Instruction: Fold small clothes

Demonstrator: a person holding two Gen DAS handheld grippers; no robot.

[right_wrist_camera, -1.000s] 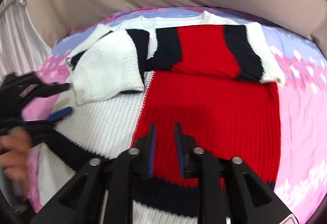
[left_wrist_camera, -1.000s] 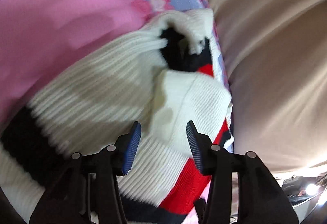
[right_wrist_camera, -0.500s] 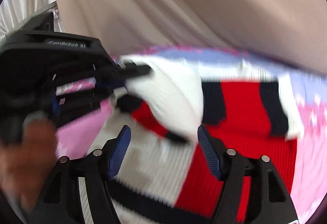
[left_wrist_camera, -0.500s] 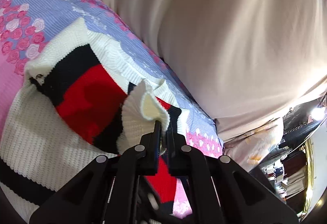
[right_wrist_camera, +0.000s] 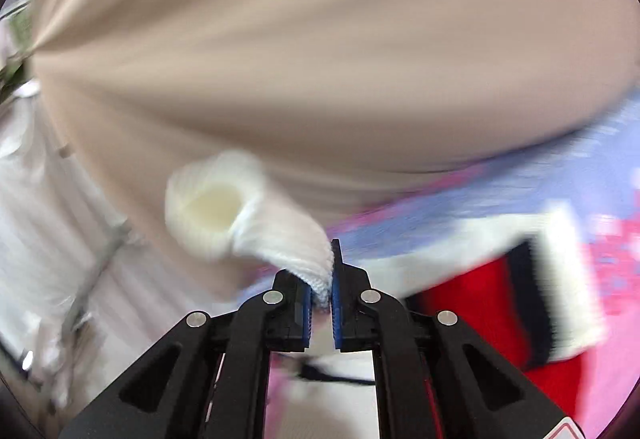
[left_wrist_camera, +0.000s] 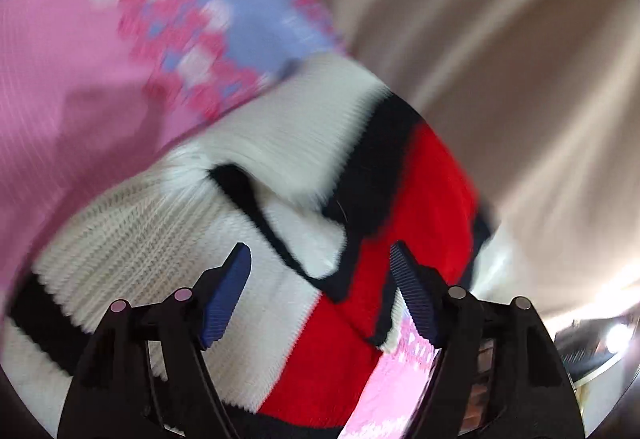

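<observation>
While the knitted sweater (left_wrist_camera: 304, 207) lies mostly flat on the pink-and-lilac floral bedspread (left_wrist_camera: 80, 71), white, black and red panels up, its white sleeve cuff (right_wrist_camera: 224, 207) is lifted off the bed. Right gripper (right_wrist_camera: 322, 289): jaws closing, pads pinching the white knit just below the cuff, cuff opening facing the camera. Left gripper (left_wrist_camera: 320, 279): jaws opening, wide apart above the sweater body, nothing touching the pads. Beige fabric (right_wrist_camera: 320, 39) bulges right behind the bed and fills the space past the sweater's far edge. Pale curtain (right_wrist_camera: 40, 219) off to the side. Both views are motion-blurred.
</observation>
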